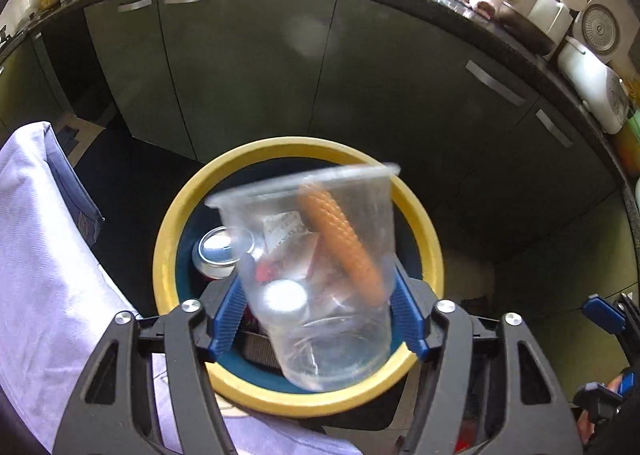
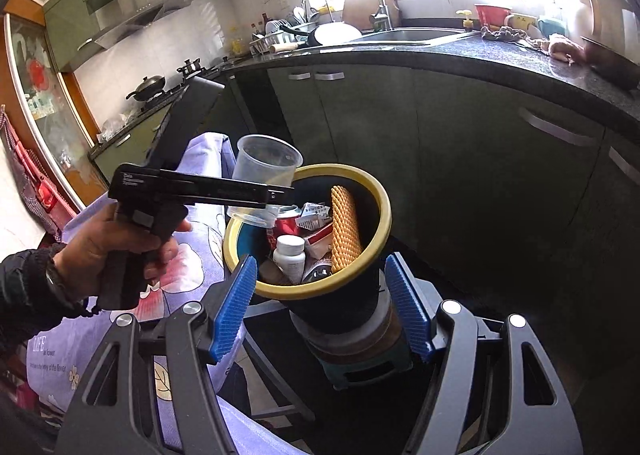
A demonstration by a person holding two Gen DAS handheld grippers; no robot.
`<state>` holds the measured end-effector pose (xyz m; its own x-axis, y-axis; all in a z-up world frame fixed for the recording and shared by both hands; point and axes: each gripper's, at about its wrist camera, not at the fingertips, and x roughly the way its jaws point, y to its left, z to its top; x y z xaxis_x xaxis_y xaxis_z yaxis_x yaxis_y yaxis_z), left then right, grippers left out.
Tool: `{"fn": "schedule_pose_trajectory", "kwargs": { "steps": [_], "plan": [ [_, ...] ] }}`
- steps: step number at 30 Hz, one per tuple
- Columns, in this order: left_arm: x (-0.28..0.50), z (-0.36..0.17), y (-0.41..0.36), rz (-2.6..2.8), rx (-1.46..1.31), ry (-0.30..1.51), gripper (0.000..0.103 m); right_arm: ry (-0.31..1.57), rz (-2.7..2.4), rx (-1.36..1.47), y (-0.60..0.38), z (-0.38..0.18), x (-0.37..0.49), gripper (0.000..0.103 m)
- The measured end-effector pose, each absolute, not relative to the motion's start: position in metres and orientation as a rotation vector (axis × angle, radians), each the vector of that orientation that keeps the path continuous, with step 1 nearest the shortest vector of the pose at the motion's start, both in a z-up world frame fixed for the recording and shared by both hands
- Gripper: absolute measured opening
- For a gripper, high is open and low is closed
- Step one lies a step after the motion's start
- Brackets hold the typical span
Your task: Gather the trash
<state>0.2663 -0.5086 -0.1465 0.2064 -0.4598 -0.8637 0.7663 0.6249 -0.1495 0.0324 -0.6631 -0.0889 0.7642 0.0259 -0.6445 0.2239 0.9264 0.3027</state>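
1. Left tongs [image 1: 317,271]: pads sit either side of the cup [image 1: 320,335], jaws parted. The cup is smeared while the tongs are sharp, so I read the grip as let go, not clamped. Not certain.
2. Right tongs [image 2: 320,259]: open and empty, just in front of the bin [image 2: 384,223].
3. Cup position: above the bin, mouth up and tilted. From the right wrist, its base is over the bin's left rim, not the centre.
4. Risk: the cup clips that rim and bounces out. Cause: an off-centre release plus the tilt. It would land on the cloth [image 1: 40,255] left of the bin, or on the floor.
5. Risk: the cup snags on one pad and swings as it goes. Cause: jaws only a little wider than the cup.
6. Risk: the cup lands but does not stay in. Cause: the bin looks nearly full. The orange roll [image 2: 344,231] stands up to the rim on the right, with a pill bottle [image 2: 290,255], can [image 1: 216,251] and packets below. A light cup could perch on top and roll off.
7. Risk: the bin tips. Cause: it sits on a round stack on a stool [image 2: 372,371], which looks top-heavy. A nudge from either tongs on the rim could do it. The right tongs are closest.
8. Risk: the tongs clash. Cause: both work around the same bin, left above and right in front.
9. The bench [image 2: 480,55] behind the bin is well apart, no issue.
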Motion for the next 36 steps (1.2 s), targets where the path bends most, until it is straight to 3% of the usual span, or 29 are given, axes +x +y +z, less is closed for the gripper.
{"fn": "schedule_pose_trajectory", "kwargs": {
  "steps": [2, 8, 14, 17, 27, 36],
  "plan": [
    [0.267, -0.150, -0.508, -0.859, 0.340, 1.058, 0.075, 0.699, -0.107, 0.383, -0.662, -0.090, 0.035, 0.066],
    [0.256, -0.124, -0.467, -0.856, 0.253, 1.041, 0.083, 0.692, -0.093, 0.358, -0.645, -0.083, 0.035, 0.067],
    [0.204, -0.065, -0.364, -0.805, 0.181, 0.857, 0.096, 0.672, -0.061, 0.295, -0.610, -0.069, 0.030, 0.073],
    [0.173, -0.041, -0.296, -0.711, 0.148, 0.759, 0.096, 0.651, -0.047, 0.239, -0.586, -0.059, 0.025, 0.075],
    [0.086, 0.002, -0.104, -0.294, 0.037, 0.532, 0.096, 0.569, -0.020, 0.139, -0.520, -0.027, -0.001, 0.098],
    [0.025, 0.013, -0.020, -0.117, -0.034, 0.470, 0.096, 0.505, -0.030, 0.067, -0.489, -0.005, -0.025, 0.098]
  ]
}}
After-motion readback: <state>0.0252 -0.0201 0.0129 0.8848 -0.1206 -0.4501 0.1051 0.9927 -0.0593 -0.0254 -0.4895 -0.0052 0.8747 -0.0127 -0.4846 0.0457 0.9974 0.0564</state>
